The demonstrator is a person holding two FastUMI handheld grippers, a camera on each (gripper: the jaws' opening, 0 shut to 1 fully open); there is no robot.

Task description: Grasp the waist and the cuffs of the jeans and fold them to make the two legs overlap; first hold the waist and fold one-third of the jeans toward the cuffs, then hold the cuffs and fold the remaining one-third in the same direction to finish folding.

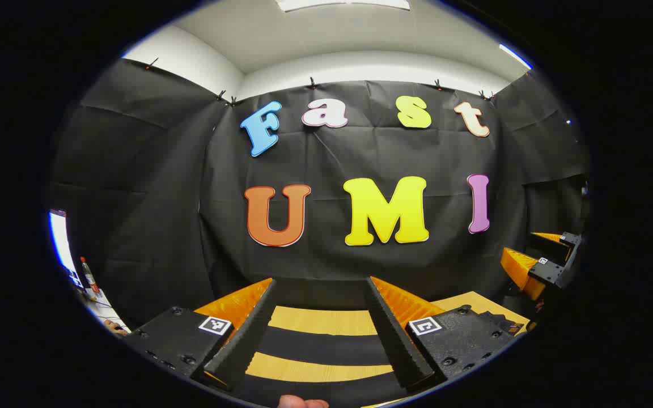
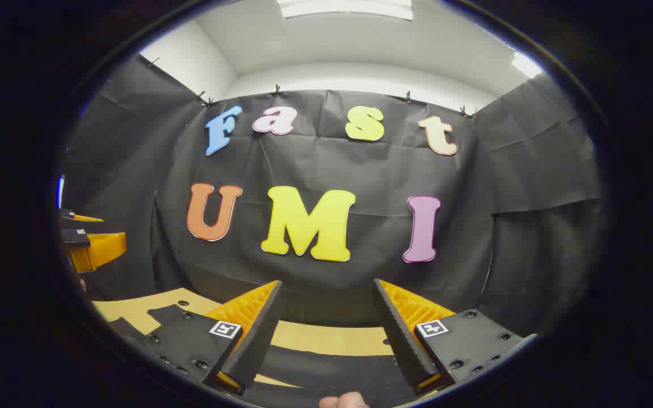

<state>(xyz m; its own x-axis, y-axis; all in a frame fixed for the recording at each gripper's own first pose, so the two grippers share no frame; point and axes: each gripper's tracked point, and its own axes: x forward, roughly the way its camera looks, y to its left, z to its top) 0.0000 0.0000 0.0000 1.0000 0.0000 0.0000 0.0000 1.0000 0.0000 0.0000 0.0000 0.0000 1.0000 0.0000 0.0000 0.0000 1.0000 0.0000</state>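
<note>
Dark jeans [image 1: 321, 345] lie across the light wooden table [image 1: 326, 320] as black bands, low in the left gripper view. My left gripper [image 1: 321, 280] hovers above them, open, with nothing between its fingers. In the right gripper view the dark jeans [image 2: 332, 368] spread under my right gripper [image 2: 327, 282], which is also open and holds nothing. Each gripper shows in the other's view: the right gripper [image 1: 542, 266] at the far right, the left gripper [image 2: 85, 238] at the far left, level with each other. Waist and cuffs cannot be told apart.
The booth's black cloth wall stands close behind the table [image 2: 326, 340]. At the far left are a bright screen [image 1: 60, 238], a red-capped bottle [image 1: 89, 276] and a hand [image 1: 114, 326]. A fingertip [image 1: 302, 402] shows at the bottom edge.
</note>
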